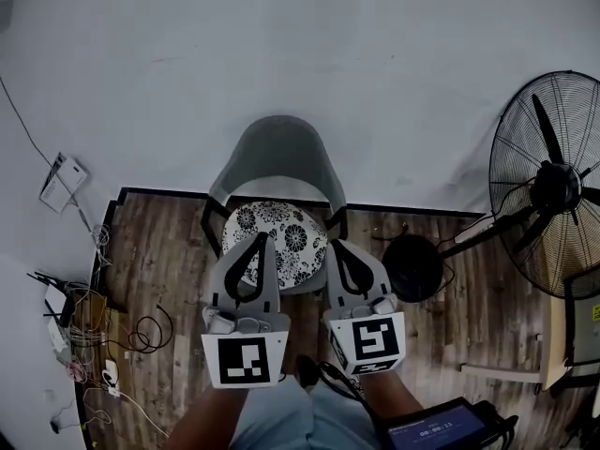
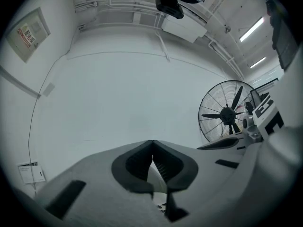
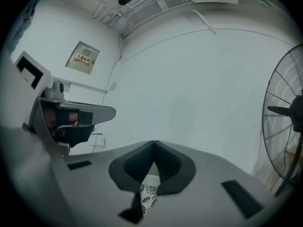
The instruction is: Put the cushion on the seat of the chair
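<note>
- Closest to you, the left marker cube point(image 1: 246, 359) and the right marker cube point(image 1: 372, 340) are showing side by side, just above your lap.
- You are holding the left gripper point(image 1: 259, 242) with its two jaws pressed together at the tips, and nothing is sitting between them.
- You are holding the right gripper point(image 1: 337, 247) in the same way, with the tips meeting and empty. In the right gripper view, flowered cloth is showing through the small gap below the tips.
- The cushion point(image 1: 286, 232), round with a black and white flower pattern, is lying flat on the seat of the chair point(image 1: 278, 153), in front of the grey curved backrest.
- Both grippers are pointing toward the chair. In the head view the left tips are overlapping the front of the cushion, and the right tips are sitting at its right front edge. I cannot tell if they are touching it.
- The chair is standing on the wooden floor point(image 1: 169, 251), against the white wall point(image 1: 309, 45).
- The fan point(image 1: 553, 186) is standing to your right, apart from the chair, and loose cables point(image 1: 141, 336) are lying on the floor to your left.
</note>
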`<state>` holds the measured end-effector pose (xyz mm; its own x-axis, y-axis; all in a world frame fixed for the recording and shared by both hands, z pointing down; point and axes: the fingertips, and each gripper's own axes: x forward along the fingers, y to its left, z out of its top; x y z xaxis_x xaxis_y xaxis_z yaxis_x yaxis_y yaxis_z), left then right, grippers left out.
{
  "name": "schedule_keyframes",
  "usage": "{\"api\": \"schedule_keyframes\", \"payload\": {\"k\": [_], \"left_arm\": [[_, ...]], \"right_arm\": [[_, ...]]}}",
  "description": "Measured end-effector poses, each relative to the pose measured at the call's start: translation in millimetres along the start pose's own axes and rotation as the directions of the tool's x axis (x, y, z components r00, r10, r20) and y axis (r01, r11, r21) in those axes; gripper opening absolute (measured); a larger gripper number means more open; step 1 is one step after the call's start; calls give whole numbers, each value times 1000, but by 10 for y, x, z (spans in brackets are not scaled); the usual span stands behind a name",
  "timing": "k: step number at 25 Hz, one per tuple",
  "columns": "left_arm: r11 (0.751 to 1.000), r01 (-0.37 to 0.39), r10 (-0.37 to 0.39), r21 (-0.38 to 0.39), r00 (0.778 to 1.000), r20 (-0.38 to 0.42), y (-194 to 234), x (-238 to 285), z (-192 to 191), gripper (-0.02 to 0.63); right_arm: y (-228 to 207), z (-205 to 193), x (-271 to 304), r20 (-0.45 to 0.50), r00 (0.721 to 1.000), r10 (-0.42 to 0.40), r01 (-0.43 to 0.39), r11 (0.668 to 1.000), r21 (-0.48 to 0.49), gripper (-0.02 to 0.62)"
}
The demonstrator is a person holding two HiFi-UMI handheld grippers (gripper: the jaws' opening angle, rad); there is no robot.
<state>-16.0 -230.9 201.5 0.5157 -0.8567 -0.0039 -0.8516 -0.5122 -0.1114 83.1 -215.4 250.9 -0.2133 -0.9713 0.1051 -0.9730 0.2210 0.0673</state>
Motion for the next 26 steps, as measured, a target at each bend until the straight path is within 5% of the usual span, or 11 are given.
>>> {"api": "schedule_keyframes", "payload": {"k": [26], "left_arm": [[1000, -1, 1, 16, 1000, 5, -8, -9, 0, 9]], "right_arm": [[63, 37, 28, 20, 1000, 15, -15, 1000, -18, 5]]}}
